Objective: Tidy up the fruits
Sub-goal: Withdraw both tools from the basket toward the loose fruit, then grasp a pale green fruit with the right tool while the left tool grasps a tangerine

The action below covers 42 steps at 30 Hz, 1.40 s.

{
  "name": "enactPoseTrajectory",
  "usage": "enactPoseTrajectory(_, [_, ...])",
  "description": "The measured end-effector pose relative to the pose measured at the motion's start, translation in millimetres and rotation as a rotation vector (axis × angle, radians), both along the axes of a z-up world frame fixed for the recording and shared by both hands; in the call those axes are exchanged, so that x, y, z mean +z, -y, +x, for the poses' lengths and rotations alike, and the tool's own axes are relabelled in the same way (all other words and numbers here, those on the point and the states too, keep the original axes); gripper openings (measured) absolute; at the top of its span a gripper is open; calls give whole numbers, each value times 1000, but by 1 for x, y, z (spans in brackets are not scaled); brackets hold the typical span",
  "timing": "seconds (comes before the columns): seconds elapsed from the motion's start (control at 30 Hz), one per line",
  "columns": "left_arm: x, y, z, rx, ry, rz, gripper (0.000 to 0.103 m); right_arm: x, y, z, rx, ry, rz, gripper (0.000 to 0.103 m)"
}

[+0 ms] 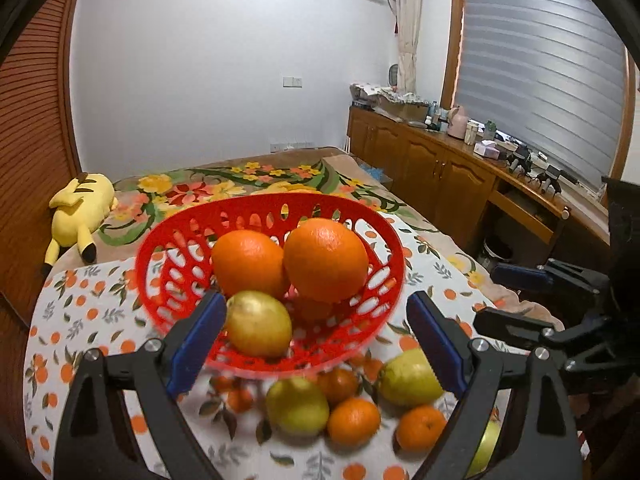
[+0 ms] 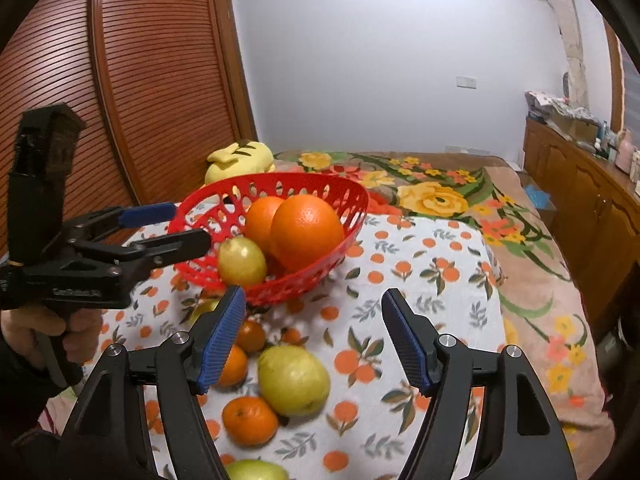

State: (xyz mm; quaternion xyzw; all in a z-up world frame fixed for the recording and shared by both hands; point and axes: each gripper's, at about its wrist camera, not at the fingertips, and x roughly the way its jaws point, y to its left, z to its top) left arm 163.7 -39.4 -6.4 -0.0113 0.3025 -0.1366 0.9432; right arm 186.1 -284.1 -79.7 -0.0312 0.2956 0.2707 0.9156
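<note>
both grippers, left (image 1: pixel 316 332) & right (image 2: pixel 314 332), jaws spread, empty; red basket (image 2: pixel 320 280) near cloth's far edge.

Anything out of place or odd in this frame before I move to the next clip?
Nothing spilled or damaged. The red basket holds two big oranges and one yellow-green fruit; the other fruits, such as a pear and a mandarin, lie loose on the cloth. Both the left gripper and the right gripper are open and empty.

The basket (image 1: pixel 160 248) is red with little holes. The big oranges (image 1: pixel 326 260) inside are orange. The cloth (image 1: pixel 80 320) is white with small orange fruits and leaves, and the toy (image 1: pixel 82 208) is yellow.
</note>
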Motion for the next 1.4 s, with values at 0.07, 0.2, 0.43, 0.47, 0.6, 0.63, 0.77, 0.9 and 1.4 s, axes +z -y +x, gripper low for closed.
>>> enactPoseTrajectory(0.07, [-2,-4,-15,6,5,-7,92,-6,-1,-11,-10,3,-2,73])
enactPoseTrajectory(0.2, [-10,-12,-39,20,-1,-24,92,-19,1,-33,-23,-8,11,73])
enactPoseTrajectory(0.43, [-26,-16,-74,36,-6,-22,92,-39,3,-67,-45,-11,0,73])
enactPoseTrajectory(0.47, [-28,-17,-78,36,-8,-24,92,-42,4,-69,-49,-16,-3,73])
enactPoseTrajectory(0.6, [-43,-19,-84,35,-32,-39,92,-58,7,-77,-66,-47,-11,73])
enactPoseTrajectory(0.63, [-48,-20,-85,27,-42,-48,92,-60,7,-78,-66,-54,-9,73])
enactPoseTrajectory(0.77, [-64,-14,-90,10,-77,-52,92,-71,9,-82,-64,-81,-8,73])
enactPoseTrajectory(0.9, [-74,-9,-92,-2,-104,-63,92,-80,11,-88,-62,-103,-6,73])
enactPoseTrajectory(1.4, [-90,3,-91,-19,-139,-63,89,-92,5,-91,-17,-135,2,72])
